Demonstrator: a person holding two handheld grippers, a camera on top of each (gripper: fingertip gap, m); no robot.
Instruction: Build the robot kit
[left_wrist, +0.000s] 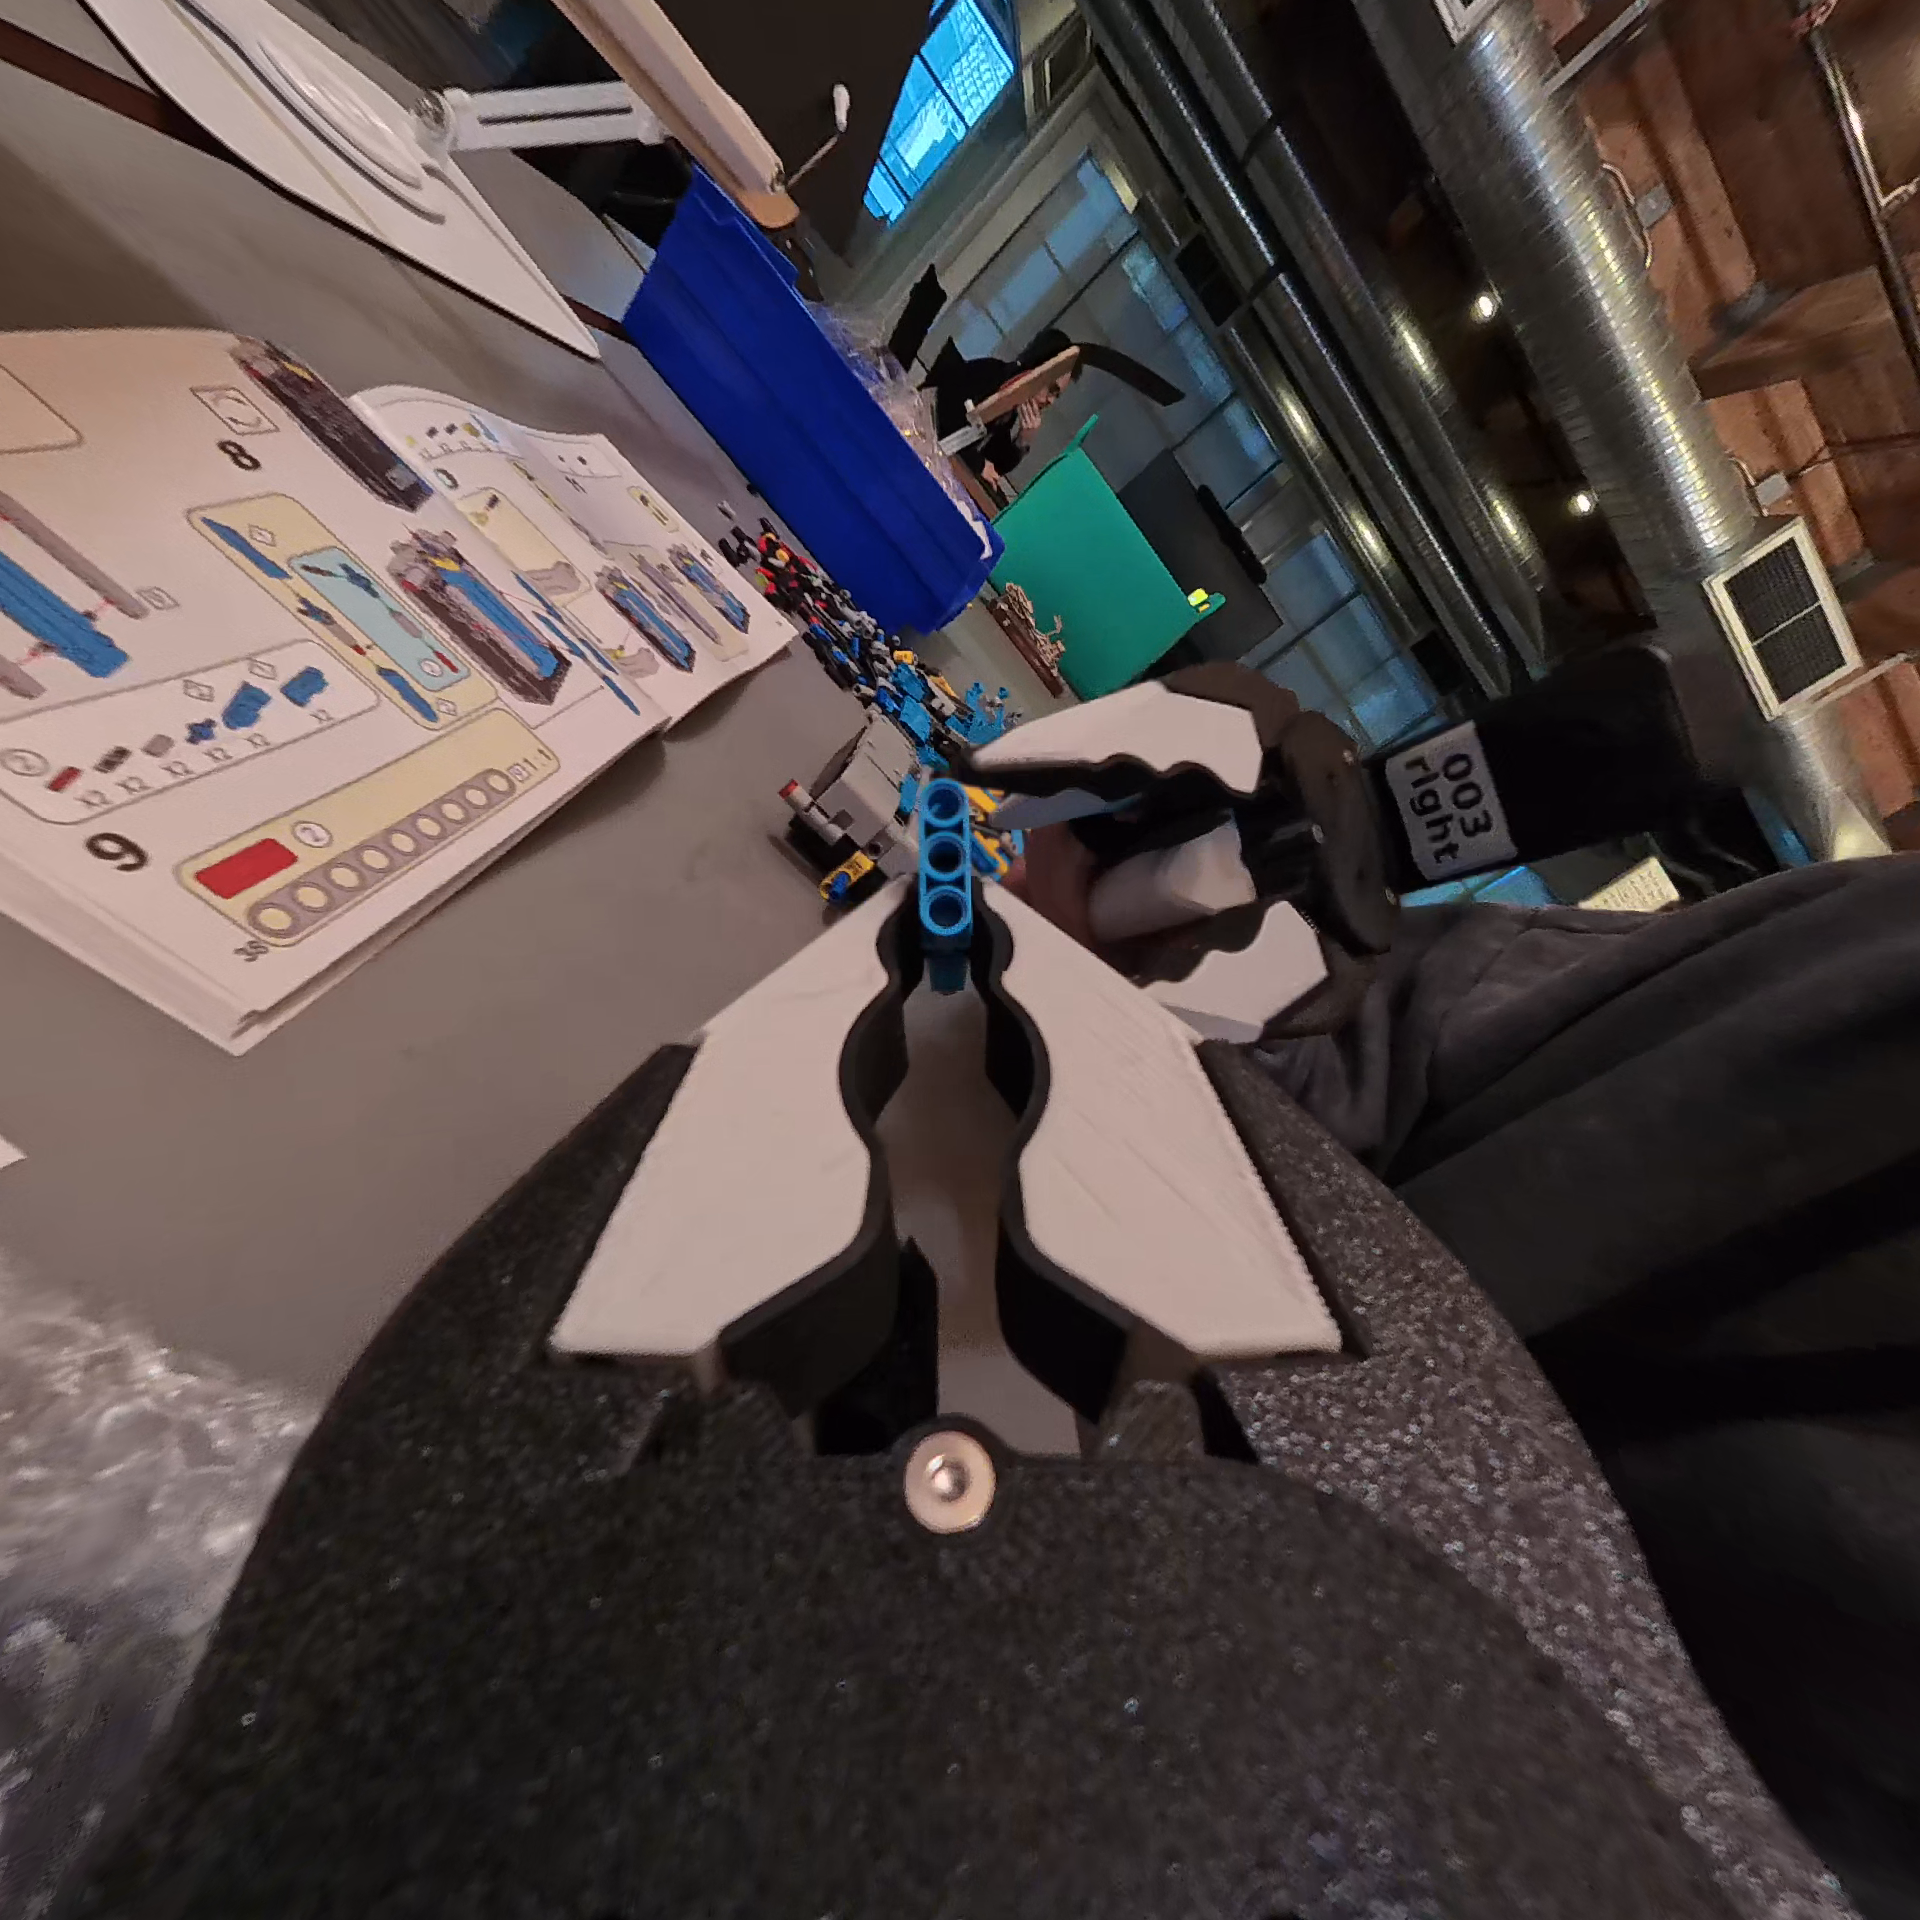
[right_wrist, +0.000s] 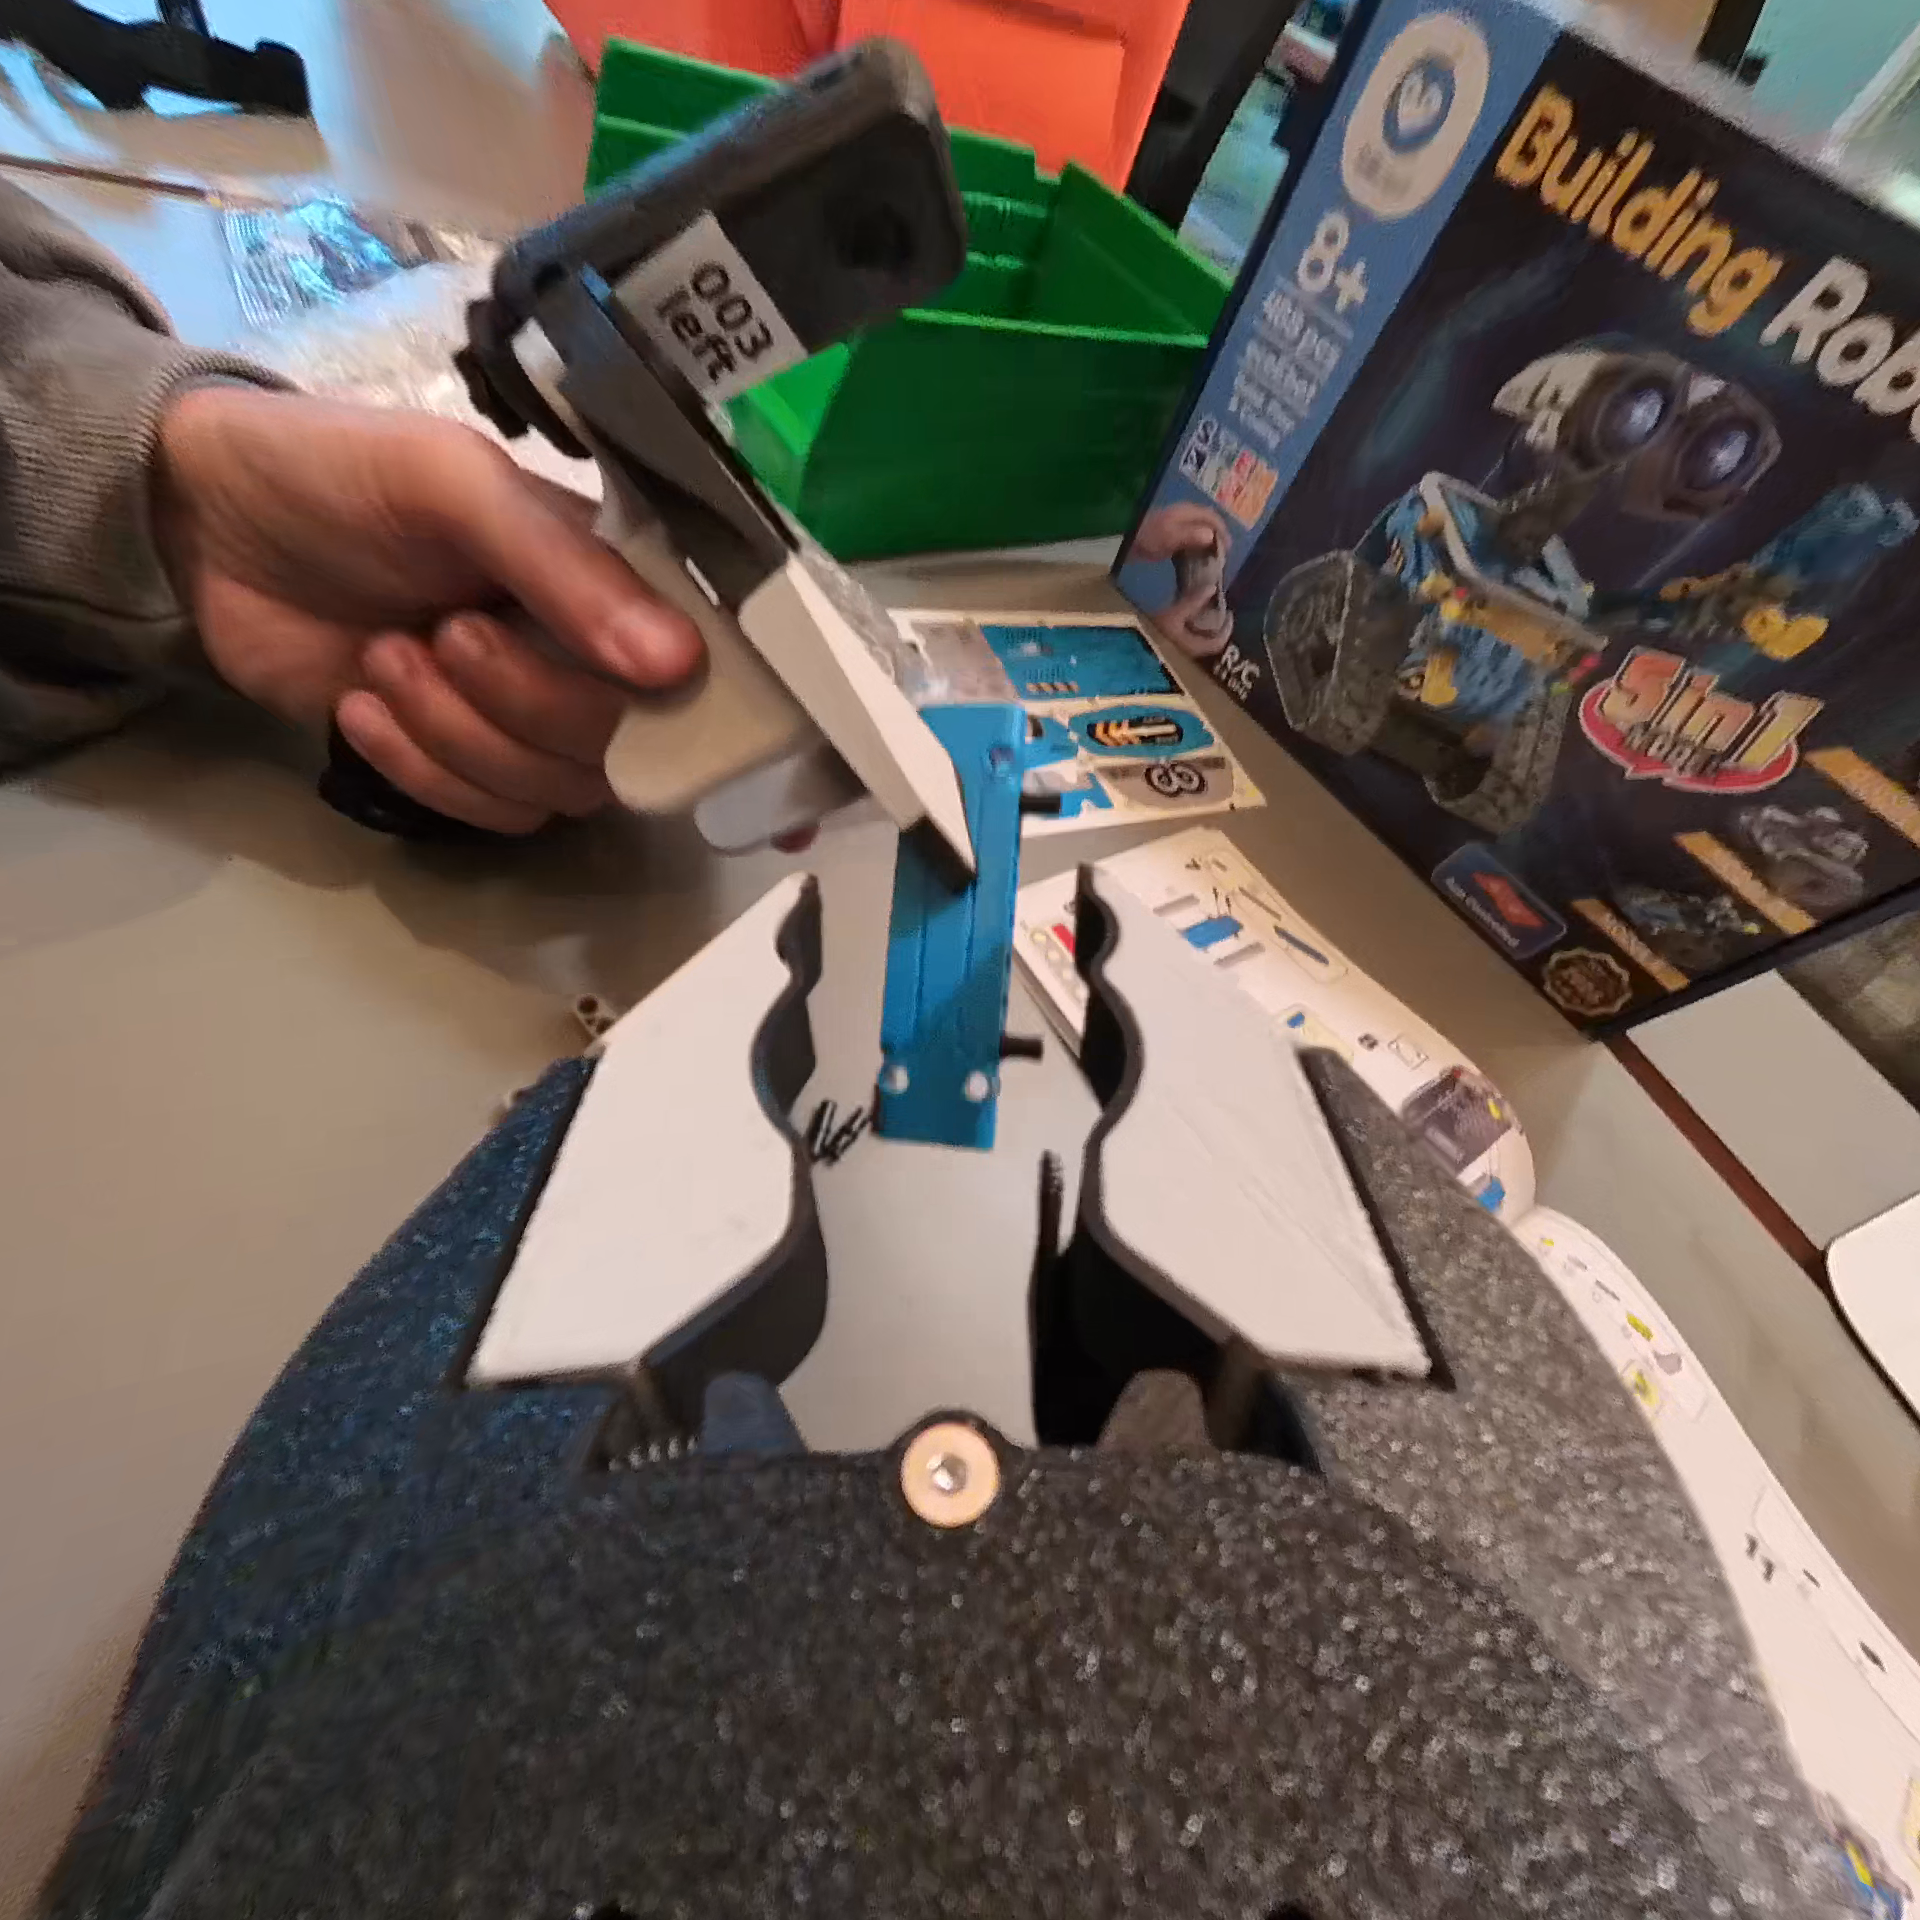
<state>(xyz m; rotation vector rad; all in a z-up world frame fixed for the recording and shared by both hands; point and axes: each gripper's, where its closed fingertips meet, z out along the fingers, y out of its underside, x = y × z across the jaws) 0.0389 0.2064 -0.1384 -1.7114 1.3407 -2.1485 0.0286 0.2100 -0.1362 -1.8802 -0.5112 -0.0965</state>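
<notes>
My left gripper (left_wrist: 943, 940) is shut on a blue building-set beam assembly (left_wrist: 943, 862); its pads press both sides and the three-hole end sticks out past the fingertips. In the right wrist view the left gripper (right_wrist: 956, 857), held by a hand (right_wrist: 395, 582), grips the same long blue assembly (right_wrist: 940, 997) near its middle. My right gripper (right_wrist: 945, 883) is open: its fingers (right_wrist: 707, 1091) stand on either side of the blue assembly with a gap on each side and do not touch it. The right gripper also shows in the left wrist view (left_wrist: 1039, 831), just behind the blue piece.
An open instruction booklet (left_wrist: 312, 675) lies on the grey table (left_wrist: 468, 1091), with a pile of small parts (left_wrist: 831, 613) and a grey partly built model (left_wrist: 862, 790) behind. A blue bin (left_wrist: 790, 416), a green bin (right_wrist: 987, 395), the set's box (right_wrist: 1558, 520) and a sticker sheet (right_wrist: 1101, 717) stand around.
</notes>
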